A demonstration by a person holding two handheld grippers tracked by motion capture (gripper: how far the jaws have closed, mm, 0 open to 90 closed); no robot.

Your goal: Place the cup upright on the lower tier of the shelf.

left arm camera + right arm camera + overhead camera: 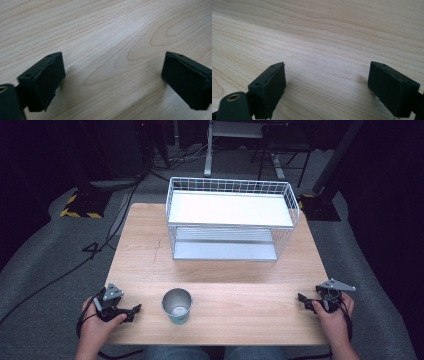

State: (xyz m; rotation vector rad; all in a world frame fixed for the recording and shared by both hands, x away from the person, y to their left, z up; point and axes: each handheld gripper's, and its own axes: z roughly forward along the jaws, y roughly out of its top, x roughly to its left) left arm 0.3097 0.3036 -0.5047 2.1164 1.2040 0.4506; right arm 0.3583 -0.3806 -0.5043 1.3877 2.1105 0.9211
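A metal cup [177, 304] stands upright near the table's front edge, left of centre, and looks empty. A white wire rack [231, 219] with two shelves stands at the back of the table. My left gripper [134, 311] rests on the table at the front left, a short way left of the cup. In the left gripper view that gripper [112, 82] is open, with bare wood between its jaws. My right gripper [303, 301] lies at the front right, held by a hand. In the right gripper view it [327, 90] is open over bare wood too.
The wooden table [220, 275] is bare between the cup and the rack. Cables run over the grey floor [50, 260] on the left. Stand bases with yellow-black tape [82, 205] sit behind the table's far corners.
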